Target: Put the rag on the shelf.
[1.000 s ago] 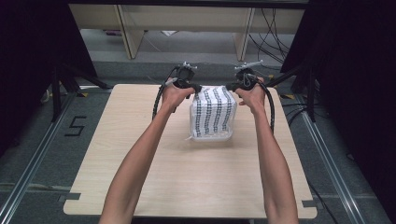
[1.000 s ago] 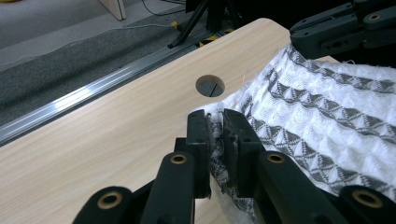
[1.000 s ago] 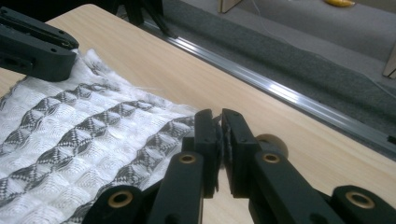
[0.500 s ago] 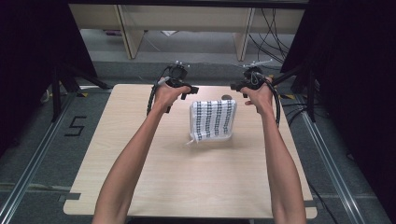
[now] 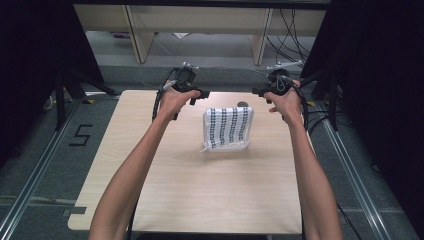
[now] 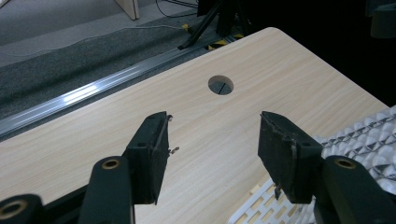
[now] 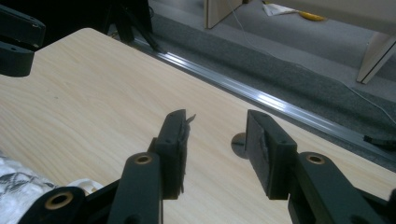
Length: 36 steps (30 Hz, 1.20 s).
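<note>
A folded white cloth with dark patterned stripes (image 5: 227,129) lies flat on the far middle of the light wooden table (image 5: 210,190). My left gripper (image 5: 200,94) hovers just beyond the cloth's far left corner, and its jaws stand open with nothing between them (image 6: 212,144); the cloth's textured edge (image 6: 359,140) lies at the lower right of that view. To the far right of the cloth my right gripper (image 5: 260,91) is open too, and empty (image 7: 217,135). A bit of cloth (image 7: 18,179) shows at the bottom left of its view.
A round cable hole (image 6: 220,85) sits in the table near its far edge, just behind the cloth. Metal floor rails (image 5: 40,165) run along both sides. Shelf legs (image 5: 137,35) and cables (image 5: 295,30) lie beyond the table. A "5" mark (image 5: 80,135) is on the left floor.
Both grippers have let go of the cloth's far edge, opened and moved apart, left one leftward, right one rightward. The cloth has settled flat on the table.
</note>
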{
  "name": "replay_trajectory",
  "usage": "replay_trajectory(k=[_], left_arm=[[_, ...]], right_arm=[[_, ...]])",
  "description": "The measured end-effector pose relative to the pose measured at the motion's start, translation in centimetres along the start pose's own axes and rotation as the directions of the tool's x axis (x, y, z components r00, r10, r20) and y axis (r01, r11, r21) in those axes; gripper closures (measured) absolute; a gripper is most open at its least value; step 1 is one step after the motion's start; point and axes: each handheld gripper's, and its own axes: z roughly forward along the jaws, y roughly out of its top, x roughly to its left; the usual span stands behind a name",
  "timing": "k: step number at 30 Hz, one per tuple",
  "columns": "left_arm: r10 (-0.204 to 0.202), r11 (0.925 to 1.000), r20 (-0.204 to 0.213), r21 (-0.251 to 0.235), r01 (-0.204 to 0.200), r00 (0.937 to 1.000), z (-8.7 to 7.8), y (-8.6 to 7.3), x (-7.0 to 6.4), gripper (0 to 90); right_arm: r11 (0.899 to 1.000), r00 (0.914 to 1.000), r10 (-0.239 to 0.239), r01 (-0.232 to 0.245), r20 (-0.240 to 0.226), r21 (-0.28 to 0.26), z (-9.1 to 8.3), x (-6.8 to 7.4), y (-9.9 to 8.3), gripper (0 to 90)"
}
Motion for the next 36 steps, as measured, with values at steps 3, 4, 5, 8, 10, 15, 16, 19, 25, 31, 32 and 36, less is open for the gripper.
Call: replay_trajectory(k=[3,4,5,8,10,15,16,19,25,31,32,36], left_arm=[[0.003,1.0000,-0.005,-0.002,-0.003,1.0000,-0.4,-0.1,0.0,42.8],[-0.001,1.0000,-0.004,-0.003,0.001,1.0000,-0.5,-0.1,0.1,42.4],[-0.003,1.0000,-0.006,-0.005,0.003,1.0000,-0.6,-0.1,0.1,42.1],[-0.010,0.9999,-0.010,-0.006,0.010,0.9999,-0.8,-0.2,0.2,41.2],[-0.016,0.9999,-0.013,-0.004,0.016,0.9998,-0.9,-0.3,0.2,40.9],[-0.017,0.9998,-0.003,-0.011,0.017,0.9998,-1.1,-0.6,-0.2,40.2],[-0.013,0.9999,-0.002,-0.011,0.013,0.9999,-1.2,-0.7,-0.2,40.2],[-0.007,0.9999,-0.002,-0.012,0.007,1.0000,-1.4,-0.8,-0.4,39.8],[-0.009,0.9998,-0.003,-0.018,0.009,1.0000,-2.0,-0.9,-0.5,38.0],[0.013,0.9996,0.002,-0.027,-0.013,0.9999,-2.9,-1.2,-1.1,35.4],[0.017,0.9995,0.003,-0.025,-0.017,0.9999,-3.0,-1.3,-1.2,35.1],[0.024,0.9996,0.005,-0.015,-0.024,0.9997,-3.6,-1.9,-1.6,33.4]], right_arm=[[1.000,0.9999,0.007,-0.007,0.010,0.008,-0.6,-0.1,-0.1,59.6],[1.000,0.9999,0.003,-0.003,0.013,0.006,-0.7,-0.1,-0.2,59.6],[1.000,0.9999,0.001,-0.001,0.015,-0.004,-0.7,-0.2,-0.2,59.5],[1.000,0.9999,0.000,0.000,0.014,0.003,-1.0,-0.2,-0.3,58.9],[1.000,0.9998,-0.016,0.016,0.008,-0.008,-1.2,-0.3,-0.4,58.7],[1.000,0.9998,0.017,-0.017,0.006,-0.010,-1.5,0.0,-0.7,57.5],[0.999,0.9999,0.011,-0.011,0.011,-0.030,-1.4,0.0,-0.8,57.4],[1.000,0.9997,0.023,-0.023,-0.001,-0.016,-1.7,0.2,-1.0,56.9],[0.999,0.9996,0.024,-0.024,-0.016,-0.030,-2.0,0.4,-1.2,54.4],[0.999,0.9996,0.017,-0.018,-0.022,-0.041,-2.9,1.2,-1.4,50.9],[0.998,0.9996,0.017,-0.018,-0.022,-0.052,-3.0,1.4,-1.5,50.5],[0.999,0.9994,0.018,-0.020,-0.029,-0.051,-3.6,1.9,-1.8,49.2]])
